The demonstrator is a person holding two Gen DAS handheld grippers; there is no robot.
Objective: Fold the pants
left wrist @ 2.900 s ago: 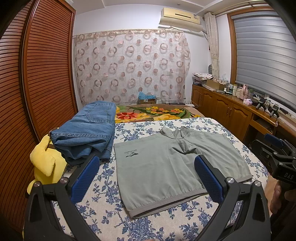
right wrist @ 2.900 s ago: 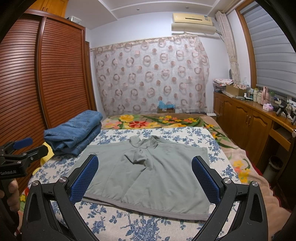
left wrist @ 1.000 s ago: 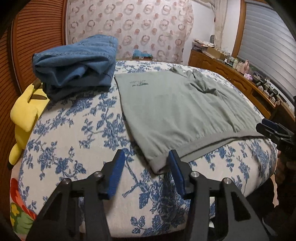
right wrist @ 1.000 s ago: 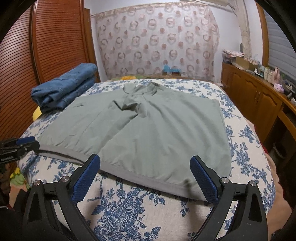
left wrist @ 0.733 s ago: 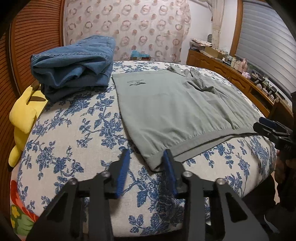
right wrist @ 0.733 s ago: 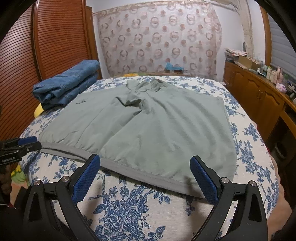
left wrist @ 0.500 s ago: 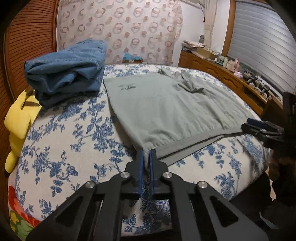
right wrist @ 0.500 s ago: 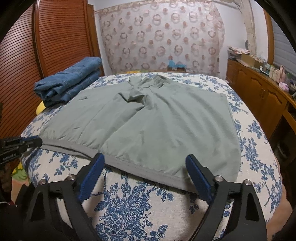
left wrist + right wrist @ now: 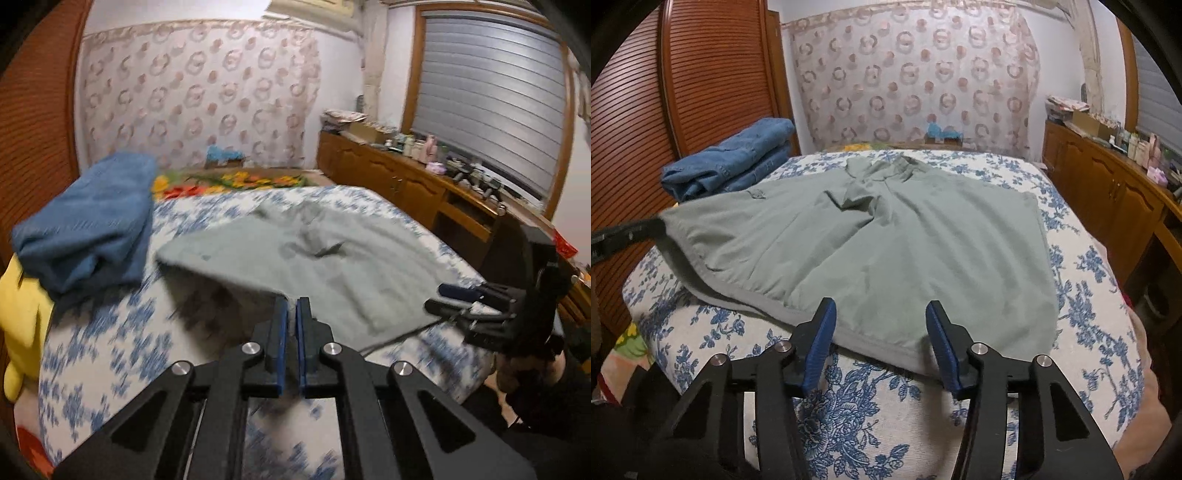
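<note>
On the bed [image 9: 1089,295], the left gripper [image 9: 289,314] is pressed together on the grey pants [image 9: 886,240] at their left waistband corner, lifted. The right gripper [image 9: 881,328] is closing around the right waistband; it should pinch both layers before rising level.

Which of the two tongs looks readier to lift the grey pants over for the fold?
Probably the left tongs: they are shut on the waistband corner of the pants, which is raised off the bed. The right tongs are only closing around the hem, not pinching it.
</note>
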